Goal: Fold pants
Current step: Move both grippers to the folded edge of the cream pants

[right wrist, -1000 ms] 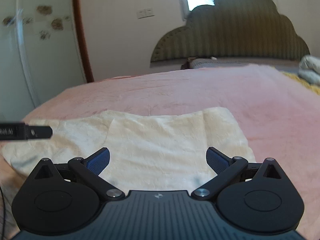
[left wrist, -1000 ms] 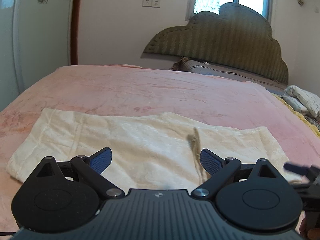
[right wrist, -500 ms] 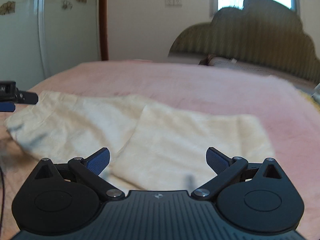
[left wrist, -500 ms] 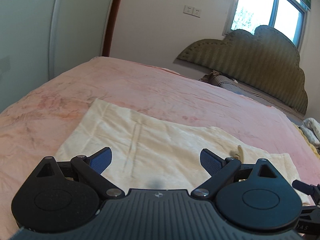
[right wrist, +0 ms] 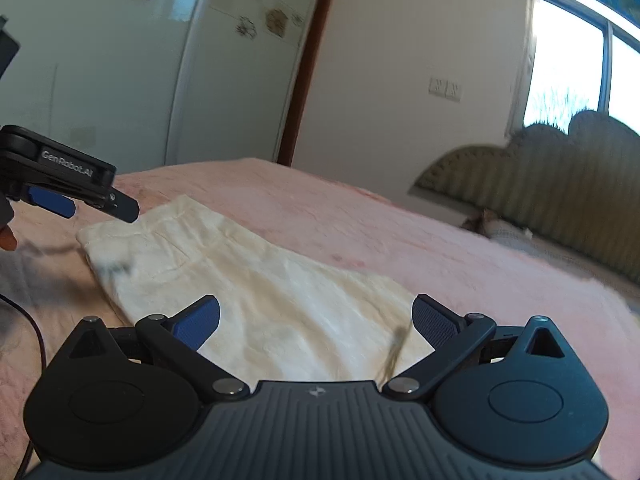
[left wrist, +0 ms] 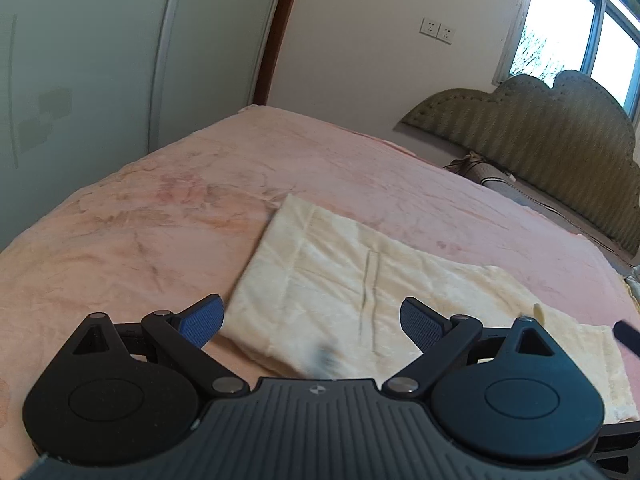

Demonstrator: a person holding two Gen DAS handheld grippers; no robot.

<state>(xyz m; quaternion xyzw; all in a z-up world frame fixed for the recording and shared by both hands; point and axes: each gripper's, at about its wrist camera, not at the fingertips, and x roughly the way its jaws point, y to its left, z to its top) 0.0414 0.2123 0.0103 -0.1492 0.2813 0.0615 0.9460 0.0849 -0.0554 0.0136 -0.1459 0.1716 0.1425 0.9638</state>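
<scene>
Cream pants (left wrist: 360, 280) lie flat on the pink bedspread (left wrist: 160, 232), folded lengthwise into a long strip; they also show in the right wrist view (right wrist: 260, 288). My left gripper (left wrist: 312, 320) is open and empty, hovering over the strip's left end near its front corner. My right gripper (right wrist: 316, 320) is open and empty above the strip's right end. The left gripper shows from the side in the right wrist view (right wrist: 80, 192), above the left end of the pants. A tip of the right gripper (left wrist: 626, 334) shows at the right edge of the left wrist view.
A green padded headboard (left wrist: 540, 152) and a rolled grey item (left wrist: 516, 184) stand at the far right. White wardrobe doors (left wrist: 100, 60) line the left wall. A dark cable (right wrist: 28, 320) hangs by the bed's near left edge.
Both grippers have swung leftward along the pants and tilted. The left one now sits over the left end. Both stay open and the pants have not moved.
</scene>
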